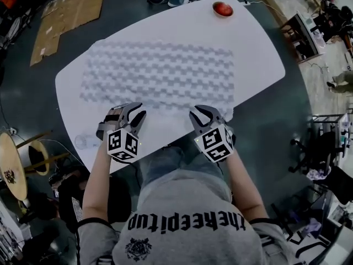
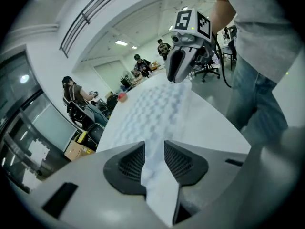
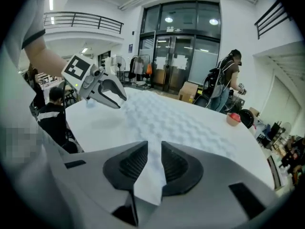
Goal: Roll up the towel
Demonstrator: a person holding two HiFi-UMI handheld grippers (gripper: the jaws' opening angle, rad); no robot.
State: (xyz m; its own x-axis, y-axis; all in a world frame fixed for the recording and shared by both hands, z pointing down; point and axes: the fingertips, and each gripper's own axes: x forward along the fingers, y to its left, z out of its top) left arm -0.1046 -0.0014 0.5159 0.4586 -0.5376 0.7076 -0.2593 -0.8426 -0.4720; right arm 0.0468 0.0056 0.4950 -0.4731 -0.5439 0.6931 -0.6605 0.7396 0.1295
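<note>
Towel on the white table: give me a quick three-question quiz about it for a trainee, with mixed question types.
1. True or false: the towel is already rolled up.
2. What sits near the far edge of the table? A) a red round object B) a mug C) a book
3. Fill in near or far: the left gripper and right gripper are at the towel's ____ edge.
Key: 1 false, it lies spread flat; 2 A; 3 near.

Left tongs [image 1: 130,114] and right tongs [image 1: 206,115] angle down, jaws seemingly apart.
</note>
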